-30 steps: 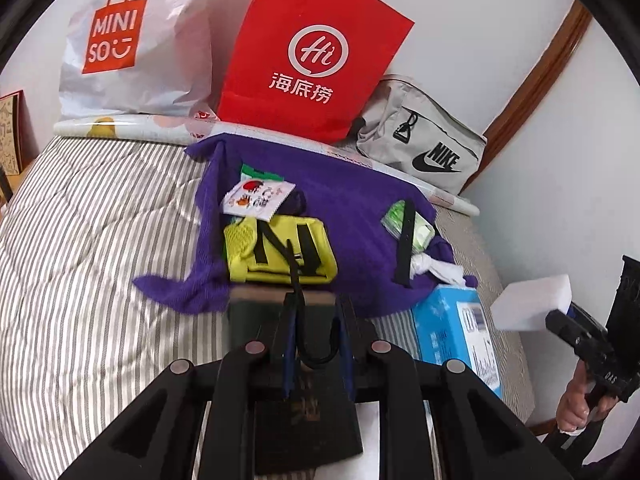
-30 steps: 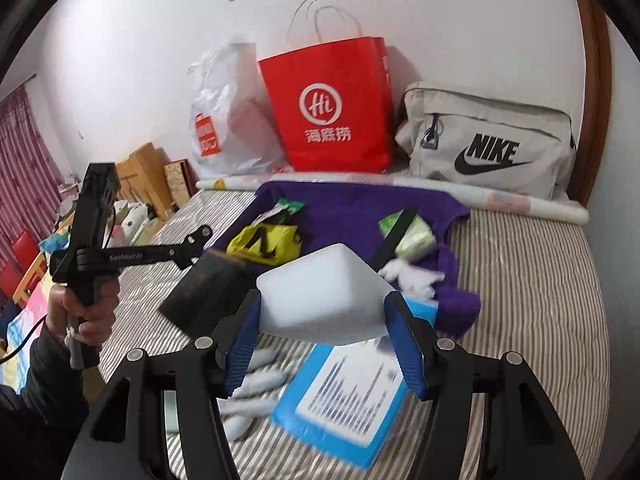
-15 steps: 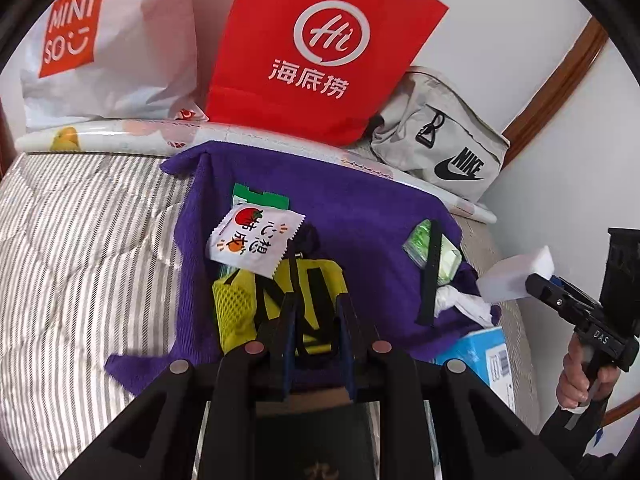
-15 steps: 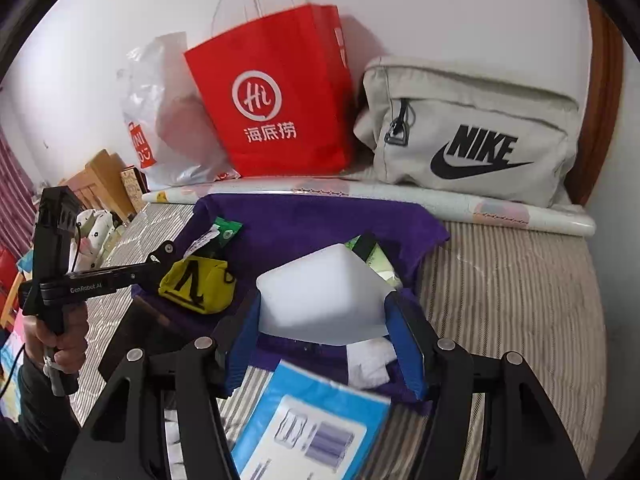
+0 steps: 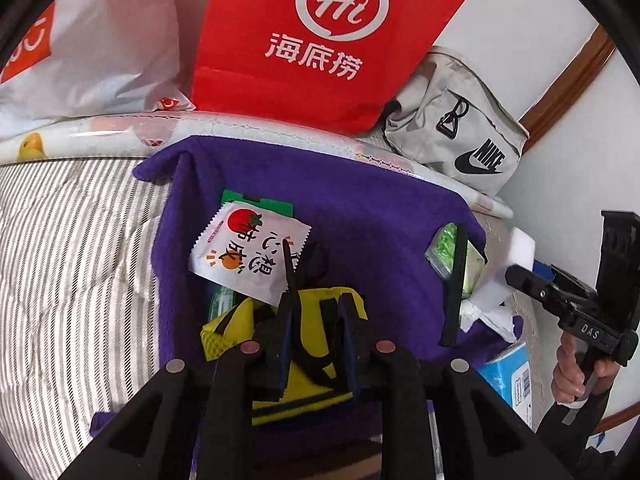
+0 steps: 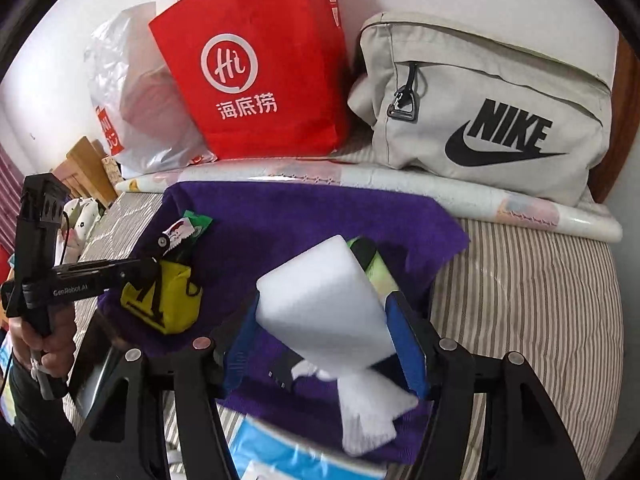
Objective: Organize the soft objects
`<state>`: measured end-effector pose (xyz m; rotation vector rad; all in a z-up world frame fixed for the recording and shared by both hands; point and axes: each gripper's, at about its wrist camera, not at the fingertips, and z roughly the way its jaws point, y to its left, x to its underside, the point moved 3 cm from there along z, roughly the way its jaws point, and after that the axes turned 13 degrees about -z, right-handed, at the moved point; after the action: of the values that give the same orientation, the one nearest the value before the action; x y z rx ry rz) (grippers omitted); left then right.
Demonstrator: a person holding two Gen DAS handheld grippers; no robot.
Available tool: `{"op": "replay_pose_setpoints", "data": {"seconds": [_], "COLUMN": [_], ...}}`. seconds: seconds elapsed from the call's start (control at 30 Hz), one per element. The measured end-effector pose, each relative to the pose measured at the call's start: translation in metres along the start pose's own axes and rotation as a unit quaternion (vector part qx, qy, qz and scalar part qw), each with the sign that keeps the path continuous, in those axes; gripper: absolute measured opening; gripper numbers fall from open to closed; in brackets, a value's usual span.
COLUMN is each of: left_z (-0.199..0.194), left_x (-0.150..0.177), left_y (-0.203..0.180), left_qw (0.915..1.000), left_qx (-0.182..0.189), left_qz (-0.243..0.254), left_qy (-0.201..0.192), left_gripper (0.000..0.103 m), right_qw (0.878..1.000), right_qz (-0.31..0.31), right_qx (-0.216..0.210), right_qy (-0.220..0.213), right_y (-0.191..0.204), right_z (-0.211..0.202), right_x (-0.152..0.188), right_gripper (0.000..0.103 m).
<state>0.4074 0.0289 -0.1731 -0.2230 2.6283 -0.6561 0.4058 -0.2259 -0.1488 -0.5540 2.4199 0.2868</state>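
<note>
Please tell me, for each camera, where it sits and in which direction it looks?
Left wrist: on the left gripper, tilted down at the yellow pouch on the purple towel; the right gripper and hand show at its right.
Right wrist: on the right gripper, shut on a white sponge; the left gripper shows at its left.
Both share towel, pouch, red bag, Nike bag.

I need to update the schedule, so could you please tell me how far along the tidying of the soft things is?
Done: a snack packet, yellow pouch and green packet lie on the purple cloth. In hand: the right gripper clamps a white foam block above it; the left gripper hangs over the pouch. Left: probably placing the block, plus the blue package beside the cloth.
</note>
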Motion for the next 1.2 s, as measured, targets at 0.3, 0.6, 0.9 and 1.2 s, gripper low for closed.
{"op": "replay_pose_setpoints", "data": {"seconds": [0.3,0.6,0.9,1.2], "left_z": [0.006,-0.004,-0.033,-0.075], "left_x": [-0.004,-0.001,0.010,0.034], "left_y": [0.000,0.002,0.000,0.000], "left_qw": [0.9998,0.9995,0.9998,1.0000], "left_qx": [0.002,0.014,0.006,0.002], "left_qz": [-0.008,-0.012,-0.011,-0.004], "left_qy": [0.018,0.026,0.017,-0.004], "left_gripper": [0.029,0.045,0.051,0.051], "right_qw": [1.000,1.000,1.000,0.999], "right_qz": [-0.006,-0.024,-0.027,-0.033], "right_qx": [0.001,0.000,0.001,-0.006], "right_qy": [0.002,0.009,-0.009,-0.037], "right_y": [-0.005,-0.004,0.003,0.028], "right_z": [0.020,0.030,0.006,-0.041], "right_x": [-0.009,-0.010,-0.013,-0.010], "right_gripper": [0.063,0.077,0.077,0.077]}}
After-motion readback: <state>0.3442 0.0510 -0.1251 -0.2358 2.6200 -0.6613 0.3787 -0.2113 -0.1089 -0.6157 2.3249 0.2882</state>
